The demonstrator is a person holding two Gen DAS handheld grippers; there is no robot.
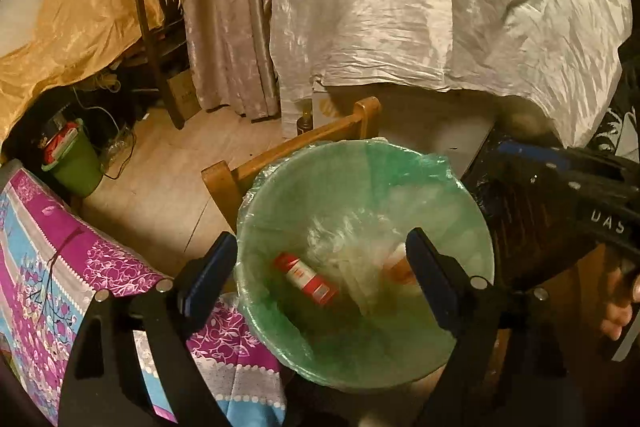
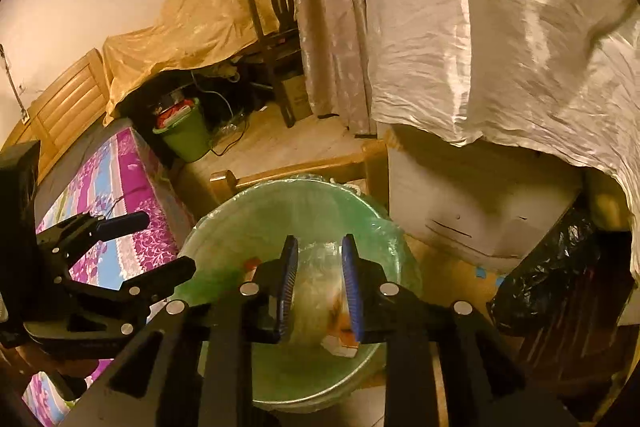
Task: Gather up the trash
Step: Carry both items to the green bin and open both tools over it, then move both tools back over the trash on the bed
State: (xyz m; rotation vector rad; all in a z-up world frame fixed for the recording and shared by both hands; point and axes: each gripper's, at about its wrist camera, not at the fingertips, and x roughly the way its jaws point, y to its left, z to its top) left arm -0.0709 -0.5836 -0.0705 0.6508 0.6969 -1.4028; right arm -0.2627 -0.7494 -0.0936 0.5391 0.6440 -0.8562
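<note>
At the lower left of the left wrist view lies a purple and blue floral cloth [image 1: 60,283], soft and patterned. The left gripper [image 1: 320,267] angles downward at lower centre, its jaws spread wide and empty over the round trash bin [image 1: 280,339], lined with thin, crinkled green plastic. Inside lie a red and white box [image 1: 308,279] and clear crumpled film. In the right wrist view the right gripper [image 2: 320,287] tilts down over the bin too, its ribbed blue pads slightly apart, holding nothing. A wrinkled white sheet [image 2: 500,47] fills the upper right.
</note>
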